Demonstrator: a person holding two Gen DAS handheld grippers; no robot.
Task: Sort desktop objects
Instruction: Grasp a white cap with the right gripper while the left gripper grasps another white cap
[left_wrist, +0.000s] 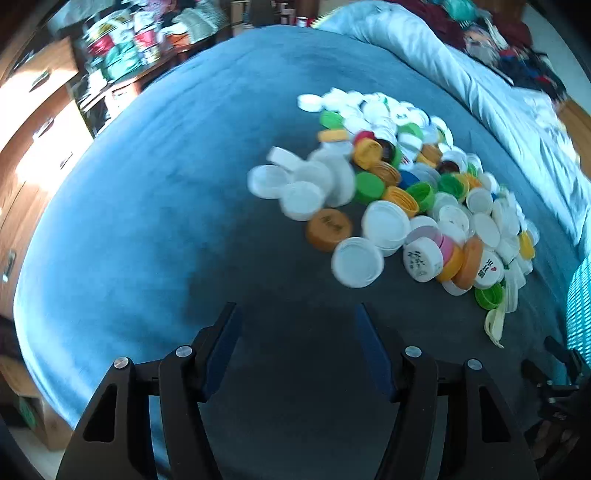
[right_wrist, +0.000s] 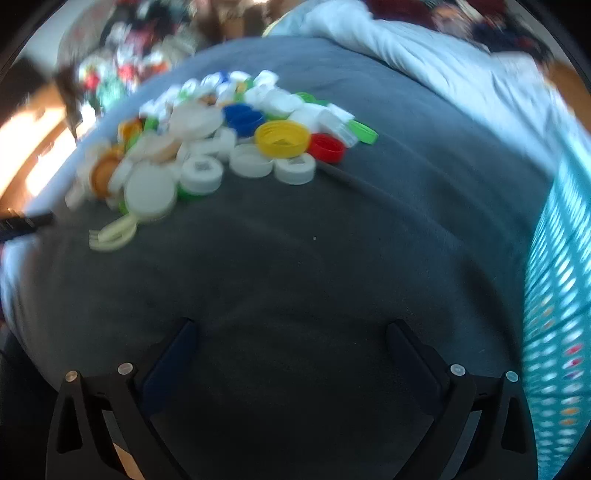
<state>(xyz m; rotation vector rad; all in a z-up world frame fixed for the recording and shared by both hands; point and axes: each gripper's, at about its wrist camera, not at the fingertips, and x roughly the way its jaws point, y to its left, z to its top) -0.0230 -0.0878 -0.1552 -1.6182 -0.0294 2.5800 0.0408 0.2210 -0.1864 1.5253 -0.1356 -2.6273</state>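
Observation:
A pile of several plastic bottle caps (left_wrist: 406, 192), mostly white with green, yellow, orange and pink ones, lies on a blue-grey blanket (left_wrist: 166, 221). My left gripper (left_wrist: 297, 314) is open and empty, just short of the pile's near edge, with a white cap (left_wrist: 356, 262) closest ahead. In the right wrist view the same pile (right_wrist: 229, 136) lies ahead to the upper left, with a yellow cap (right_wrist: 282, 138) and a red cap (right_wrist: 327, 147) at its near side. My right gripper (right_wrist: 290, 328) is open and empty, well back from the pile.
A teal mesh basket (right_wrist: 557, 314) stands at the right edge; it also shows in the left wrist view (left_wrist: 580, 306). A white quilt (left_wrist: 461, 74) is bunched behind the pile. Wooden drawers (left_wrist: 37, 147) and cluttered shelves stand at the left. A cream plastic piece (right_wrist: 112, 232) lies beside the pile.

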